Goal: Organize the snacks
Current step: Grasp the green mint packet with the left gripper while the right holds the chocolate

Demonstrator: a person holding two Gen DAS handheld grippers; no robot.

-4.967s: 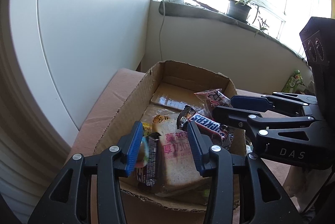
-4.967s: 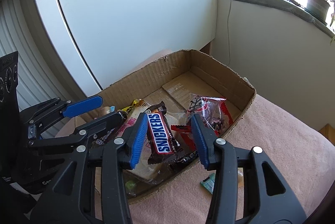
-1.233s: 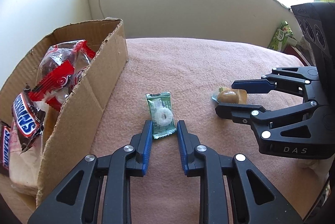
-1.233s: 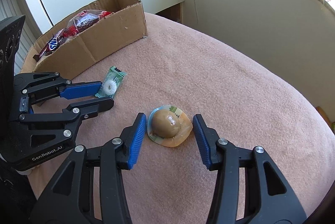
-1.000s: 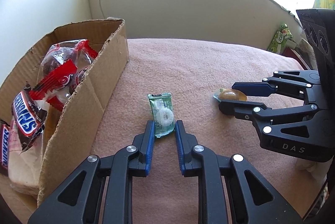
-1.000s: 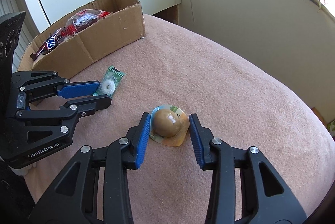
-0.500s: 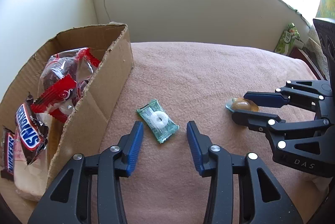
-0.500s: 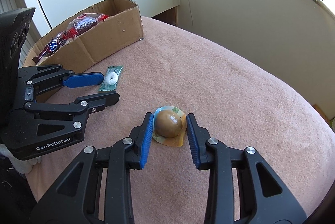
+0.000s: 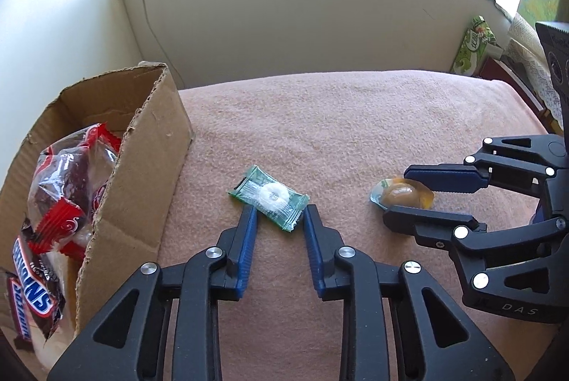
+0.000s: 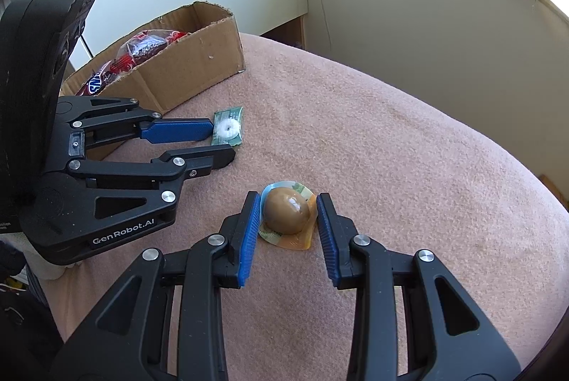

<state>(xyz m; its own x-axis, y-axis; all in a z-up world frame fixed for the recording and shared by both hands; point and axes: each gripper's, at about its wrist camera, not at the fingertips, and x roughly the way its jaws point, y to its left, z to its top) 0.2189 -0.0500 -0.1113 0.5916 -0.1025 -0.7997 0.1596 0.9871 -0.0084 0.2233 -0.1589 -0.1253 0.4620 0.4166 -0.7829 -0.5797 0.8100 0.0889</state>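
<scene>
A green mint packet lies slanted on the pink blanket. My left gripper straddles its near corner; the jaws are closing and the pads do not press it. In the right wrist view the mint packet sits at the left gripper's tips. To the right, a brown braised egg in a clear pack rests on the blanket, and my right gripper is shut on its edges. The left wrist view shows the right gripper flanking that egg pack.
An open cardboard box stands at the left, holding a Snickers bar and red-wrapped snacks. A green pack leans by the far right wall. The blanket's curved edge drops off toward the wall.
The left jaws spread from nearly shut and have since narrowed again. The mint packet turned from lengthwise to slanted. The right jaws drew in onto the egg pack.
</scene>
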